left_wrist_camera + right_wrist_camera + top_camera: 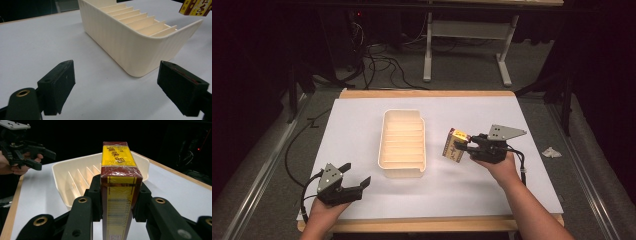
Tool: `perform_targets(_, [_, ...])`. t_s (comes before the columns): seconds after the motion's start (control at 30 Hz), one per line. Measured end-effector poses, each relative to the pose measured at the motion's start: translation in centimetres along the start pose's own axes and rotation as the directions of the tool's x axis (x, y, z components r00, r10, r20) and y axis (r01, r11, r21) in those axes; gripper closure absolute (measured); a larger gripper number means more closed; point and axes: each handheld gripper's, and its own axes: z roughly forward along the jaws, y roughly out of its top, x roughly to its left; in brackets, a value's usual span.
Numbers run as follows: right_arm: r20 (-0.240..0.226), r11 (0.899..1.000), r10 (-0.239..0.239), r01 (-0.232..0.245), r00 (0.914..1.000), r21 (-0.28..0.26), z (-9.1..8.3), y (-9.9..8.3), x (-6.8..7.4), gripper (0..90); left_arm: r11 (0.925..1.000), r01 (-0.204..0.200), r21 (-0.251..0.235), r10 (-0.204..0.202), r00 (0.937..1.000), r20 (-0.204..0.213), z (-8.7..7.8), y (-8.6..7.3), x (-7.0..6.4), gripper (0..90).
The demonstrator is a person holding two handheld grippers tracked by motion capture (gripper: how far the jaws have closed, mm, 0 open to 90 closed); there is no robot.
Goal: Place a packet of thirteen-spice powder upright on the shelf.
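The right gripper point(468, 145) has its jaws clamped on a red and yellow box point(455, 145), held just right of the cream tray point(384, 150) and apart from it. The right gripper view shows the box's barcode point(119, 213). The left gripper point(358, 177), jaws wide apart, sits near the tray's near-left corner. A crumpled paper scrap point(551, 152) lies well right of the tray, off the table point(362, 200).

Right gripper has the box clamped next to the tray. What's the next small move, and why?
Probably carry the box left until it hangs over a slot of the cream tray, then lower it. The right gripper holds it just right of the tray's wall, and the slots look free. The left gripper stands open near the tray's corner, clear of that path.
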Motion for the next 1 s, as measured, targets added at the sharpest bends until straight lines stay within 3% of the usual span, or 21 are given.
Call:
perform_targets(0.5, [-0.086,1.000,-0.024,0.024,0.9960,0.003,2.4,1.2,1.1,68.5,0.9999,0.005,-0.015,-0.005,1.0000,0.002,-0.2,0.2,0.0,15.4])
perform_targets(1.0, [-0.179,0.998,-0.054,0.057,0.9824,0.008,5.2,2.7,3.4,68.7,0.9999,0.002,-0.014,-0.002,1.0000,0.006,-0.4,0.4,0.2,15.4])
